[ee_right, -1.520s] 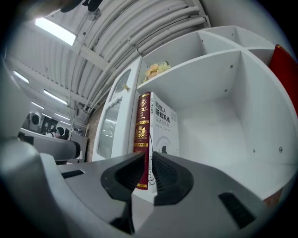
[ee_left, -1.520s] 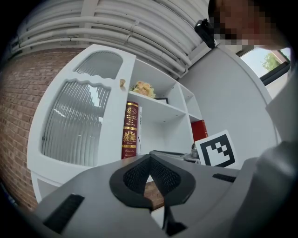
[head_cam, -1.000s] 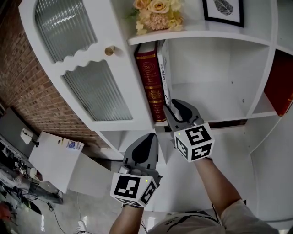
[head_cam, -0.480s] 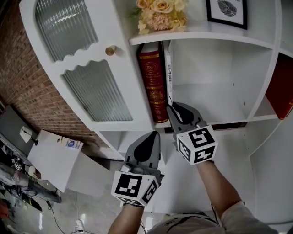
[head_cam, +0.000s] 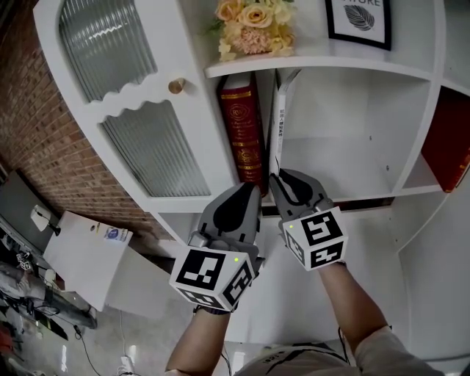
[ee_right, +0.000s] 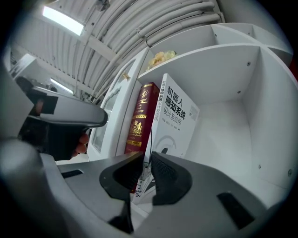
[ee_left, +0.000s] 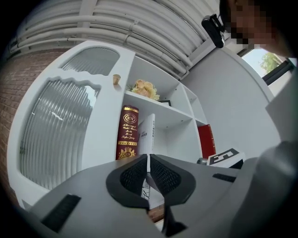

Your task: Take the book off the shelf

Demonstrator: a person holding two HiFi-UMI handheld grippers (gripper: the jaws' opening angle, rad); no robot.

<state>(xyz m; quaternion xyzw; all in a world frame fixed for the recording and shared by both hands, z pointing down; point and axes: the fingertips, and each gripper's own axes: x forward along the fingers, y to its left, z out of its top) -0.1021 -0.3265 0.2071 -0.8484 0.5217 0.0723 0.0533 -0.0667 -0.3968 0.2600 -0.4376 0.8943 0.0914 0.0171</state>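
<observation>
A thin white book (head_cam: 277,117) stands on the shelf, tilted away from the dark red book (head_cam: 242,132) on its left. My right gripper (head_cam: 277,176) is shut on the white book's lower spine edge; in the right gripper view that edge (ee_right: 174,123) runs down between the jaws (ee_right: 146,162). The left gripper (head_cam: 248,189) is shut with nothing in it, just left of the right one and below the red book. In the left gripper view the white book (ee_left: 147,132) and red book (ee_left: 127,132) rise beyond the shut tips (ee_left: 148,157).
The white shelf board (head_cam: 345,165) is bare right of the books. Flowers (head_cam: 253,22) and a framed picture (head_cam: 358,18) sit on the shelf above. A ribbed-glass cabinet door (head_cam: 154,147) with a knob (head_cam: 176,86) is at left, a red object (head_cam: 446,136) in the right compartment.
The white book has tipped away from the red book, its top leaning outward. My left gripper has risen toward the shelf and now sits beside the right one.
</observation>
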